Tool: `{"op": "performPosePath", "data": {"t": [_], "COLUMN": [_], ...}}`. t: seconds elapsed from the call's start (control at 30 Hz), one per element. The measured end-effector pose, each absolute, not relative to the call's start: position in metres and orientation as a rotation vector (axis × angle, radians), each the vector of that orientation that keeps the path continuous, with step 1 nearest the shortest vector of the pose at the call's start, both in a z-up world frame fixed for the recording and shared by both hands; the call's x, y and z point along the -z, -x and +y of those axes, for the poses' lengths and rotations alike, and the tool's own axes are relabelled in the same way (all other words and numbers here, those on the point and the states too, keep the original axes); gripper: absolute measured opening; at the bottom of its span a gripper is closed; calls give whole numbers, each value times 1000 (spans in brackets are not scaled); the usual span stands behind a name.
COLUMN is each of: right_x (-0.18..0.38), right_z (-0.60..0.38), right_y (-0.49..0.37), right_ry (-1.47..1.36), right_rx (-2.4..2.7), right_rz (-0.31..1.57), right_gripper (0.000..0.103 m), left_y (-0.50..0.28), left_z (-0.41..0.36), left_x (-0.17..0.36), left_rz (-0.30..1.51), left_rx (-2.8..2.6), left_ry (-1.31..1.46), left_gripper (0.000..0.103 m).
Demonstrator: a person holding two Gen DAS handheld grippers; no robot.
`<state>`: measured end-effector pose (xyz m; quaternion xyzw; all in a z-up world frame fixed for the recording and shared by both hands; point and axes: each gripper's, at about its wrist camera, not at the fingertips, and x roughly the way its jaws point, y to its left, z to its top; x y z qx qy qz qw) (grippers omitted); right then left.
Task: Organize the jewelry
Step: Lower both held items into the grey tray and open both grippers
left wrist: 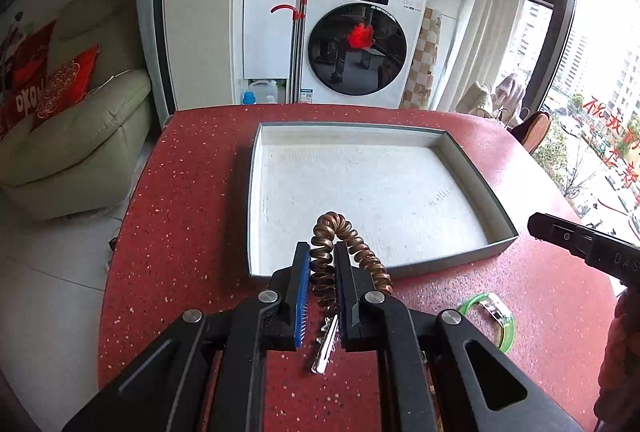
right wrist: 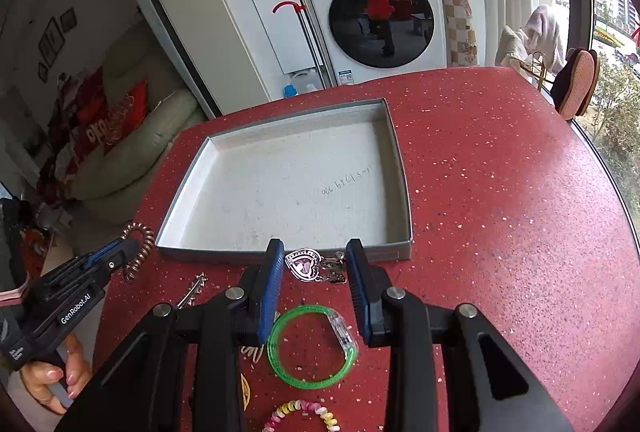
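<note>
The left tool [left wrist: 322, 264] is closed narrow on a copper-coloured spiral coil tie [left wrist: 340, 232], shiny and springy, held above the near edge of the shallow grey box [left wrist: 496, 192], whose white floor looks rough and flat. The right tool [right wrist: 316, 284] stands wide with nothing between its blue ribbed pads, over a smooth green plastic bangle [right wrist: 310, 346] and near a heart-shaped charm [right wrist: 304, 266] just beside the box wall. All lies on the speckled red counter [right wrist: 500, 192]; a thin metal hair clip [left wrist: 326, 344] lies below the left tool, and a white washing machine [left wrist: 360, 44] stands behind.

left cam: low over the bench [left wrist: 180, 192], near side, facing the washer [left wrist: 356, 44]
right cam: same way, further right
shared: grey tray [left wrist: 476, 168], washer
</note>
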<state>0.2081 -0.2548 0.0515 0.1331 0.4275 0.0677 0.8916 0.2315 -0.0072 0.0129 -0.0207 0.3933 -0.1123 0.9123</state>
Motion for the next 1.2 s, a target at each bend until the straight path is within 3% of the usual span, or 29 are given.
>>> {"op": "performPosePath", "data": {"t": [0.43, 0.93, 1.2], "right_x": [-15, 24, 17], "right_z": [-249, -251, -248], "right_y": [-305, -326, -323], "right_ry": [-246, -202, -220], "right_rx": [-98, -37, -69], "right_rz": [958, 1016, 1008], "right_gripper": [35, 35, 57], "left_y": [-329, -346, -347], "left_z": [-26, -59, -49], "left_x": [27, 65, 59], "left_rz": [883, 899, 927], "left_rx": [172, 135, 120], "left_ry": [31, -166, -91], "left_gripper": [30, 30, 30]}}
